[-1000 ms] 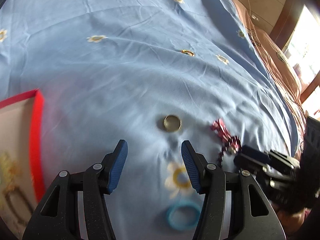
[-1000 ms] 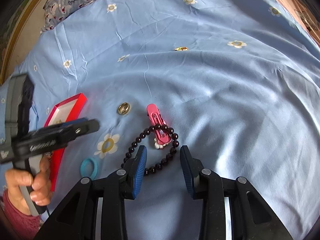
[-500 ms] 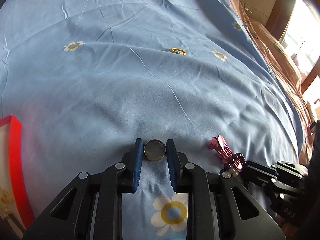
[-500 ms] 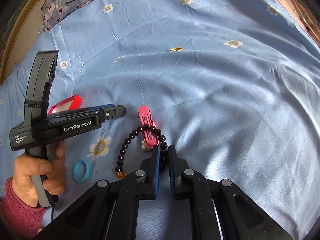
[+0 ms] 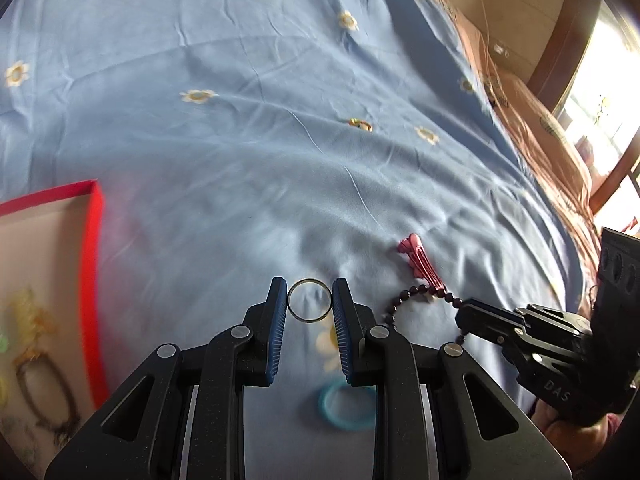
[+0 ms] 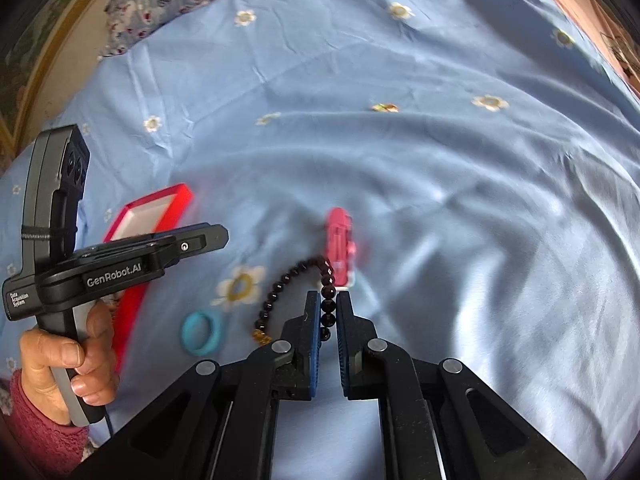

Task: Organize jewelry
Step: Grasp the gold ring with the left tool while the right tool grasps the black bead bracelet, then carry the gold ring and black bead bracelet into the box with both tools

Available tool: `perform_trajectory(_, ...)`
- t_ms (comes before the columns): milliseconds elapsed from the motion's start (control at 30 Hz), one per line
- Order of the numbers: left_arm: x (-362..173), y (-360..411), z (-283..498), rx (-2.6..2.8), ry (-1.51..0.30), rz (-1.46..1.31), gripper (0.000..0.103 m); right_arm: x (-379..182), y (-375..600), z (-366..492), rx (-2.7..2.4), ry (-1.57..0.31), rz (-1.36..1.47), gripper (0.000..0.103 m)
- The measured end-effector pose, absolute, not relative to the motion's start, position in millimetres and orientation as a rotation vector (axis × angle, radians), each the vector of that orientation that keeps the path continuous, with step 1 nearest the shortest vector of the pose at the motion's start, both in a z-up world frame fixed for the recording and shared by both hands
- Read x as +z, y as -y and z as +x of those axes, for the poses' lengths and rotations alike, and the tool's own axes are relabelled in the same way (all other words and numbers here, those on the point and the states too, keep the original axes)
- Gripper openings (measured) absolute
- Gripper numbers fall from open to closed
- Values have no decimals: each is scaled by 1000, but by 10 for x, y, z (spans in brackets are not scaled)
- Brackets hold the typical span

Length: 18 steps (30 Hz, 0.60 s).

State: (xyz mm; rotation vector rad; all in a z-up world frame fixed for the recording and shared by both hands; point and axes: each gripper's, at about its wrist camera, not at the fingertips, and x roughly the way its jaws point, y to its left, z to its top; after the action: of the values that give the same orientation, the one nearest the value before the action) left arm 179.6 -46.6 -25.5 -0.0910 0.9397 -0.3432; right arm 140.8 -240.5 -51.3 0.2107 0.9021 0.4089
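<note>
Now both grippers have a catch. The left gripper (image 5: 310,306) holds a thin metal ring (image 5: 310,301) pinched edge to edge between the tips of its blue pads, the ring standing clear of the blue bed sheet (image 5: 240,160). The right gripper (image 6: 329,312) is clamped on a strand of the dark bead bracelet (image 6: 280,294); most of the beads trail down to the sheet, and a pink hair clip (image 6: 339,246) lies under or against the far end of the loop.

The red-edged tray (image 5: 91,264), with pieces already in it, sits toward the left edge of the bed, just beside the left gripper. A blue band (image 6: 201,332) and a small gold piece (image 5: 360,124) farther up the bed remain on the sheet.

I judge the step to be carrying these two pieces to the tray. To do it well, keep the squeeze on the ring steady, since so slim a hold at the very tips could let it twist and drop. Raise the bracelet until its hanging end clears the clip, or it may drag the clip along. Bring each piece low over the tray before letting go.
</note>
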Motion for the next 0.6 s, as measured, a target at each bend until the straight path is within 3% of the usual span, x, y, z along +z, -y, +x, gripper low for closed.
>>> perform_trajectory(600, -73, -400, 1038, -202, -878, -201, 21, -20, 1664, 1237, 588, -806, 148, 7)
